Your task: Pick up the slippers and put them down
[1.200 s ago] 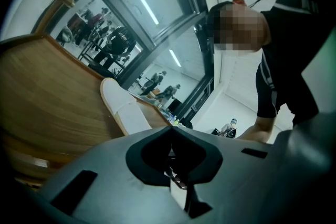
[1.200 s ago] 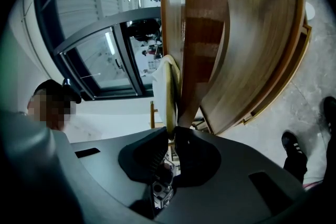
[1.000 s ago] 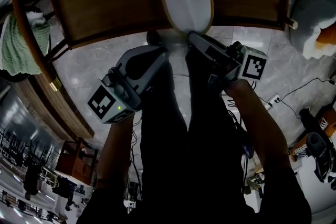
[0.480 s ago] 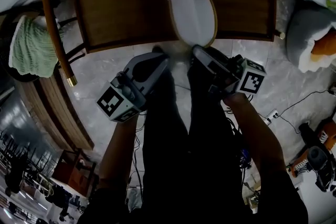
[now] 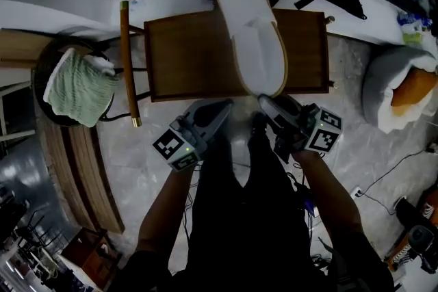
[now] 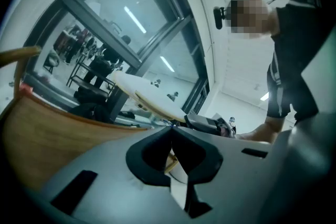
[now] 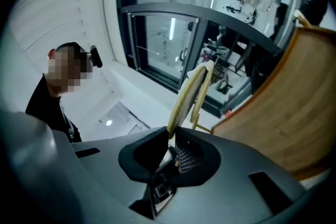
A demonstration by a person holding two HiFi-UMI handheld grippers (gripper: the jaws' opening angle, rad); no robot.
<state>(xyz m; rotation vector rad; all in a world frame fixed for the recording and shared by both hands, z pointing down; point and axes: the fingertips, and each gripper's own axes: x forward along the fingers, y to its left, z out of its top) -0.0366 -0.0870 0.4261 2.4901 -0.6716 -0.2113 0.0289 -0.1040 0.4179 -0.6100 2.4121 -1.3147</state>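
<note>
**Item 1: right claw** (image 5: 268,103). Clenched on the heel rim of the white slipper (image 5: 252,37). In the right gripper view I see the tan-edged sole pinched between the jaws and running straight out ahead of them.

**Item 2: white slipper.** One only in view. It extends forward from the right claw's tips, toe farthest from it. It hangs over the wooden seat (image 5: 185,55), which lies ahead of and below both claws. From the gripper views it looks clear of the wood rather than resting on it.

**Item 3: left claw** (image 5: 226,108). Jaw tips pressed together with nothing gripped. It sits just beside the right claw, on the side nearer the seat's upright rail, with the slipper's heel close by its tips but not between them.

**Item 4: green towel** (image 5: 76,87). Well off to the outer side of the left claw, draped on a round stand. Not part of the job.

**Progress, as I judge it.**
- Pick-up: done for this slipper, which is held in the air by its heel.
- Put-down: not yet done. The slipper has to be lowered flat and the right claw released.
- Second slipper: I can find none in any view, so I cannot tell whether a second one remains to be handled.
</note>
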